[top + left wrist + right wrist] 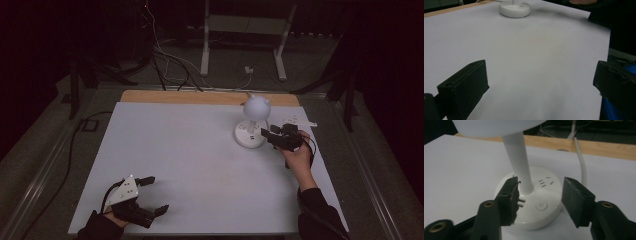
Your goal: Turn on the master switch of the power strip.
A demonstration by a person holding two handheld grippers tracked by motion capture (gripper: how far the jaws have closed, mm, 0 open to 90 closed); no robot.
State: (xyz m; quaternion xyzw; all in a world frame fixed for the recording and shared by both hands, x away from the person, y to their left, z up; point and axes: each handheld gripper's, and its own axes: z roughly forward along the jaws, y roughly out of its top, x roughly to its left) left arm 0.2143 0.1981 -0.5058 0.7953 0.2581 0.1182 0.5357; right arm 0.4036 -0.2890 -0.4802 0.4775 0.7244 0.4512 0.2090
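Observation:
A white desk lamp with a round head [256, 106] and a disc base [249, 136] stands at the far right of the white table top [190, 150]. My right gripper [267, 133] reaches over that base from the right. In the right gripper view its jaws [540, 195] stand apart above the base [541, 220], with the stem's foot [526, 185] between them, close to the left jaw; neither pad presses on it. My left gripper [159, 194] rests at the near left corner, open, with bare table between its jaws [541, 82]. The lamp base [514, 9] lies far ahead of it.
A wooden strip [200, 96] edges the table's far side. The lamp's white cord [581, 162] runs back over it, and a small white plug piece [296, 121] lies behind the right hand. A white metal frame [245, 30] and cables sit on the floor beyond.

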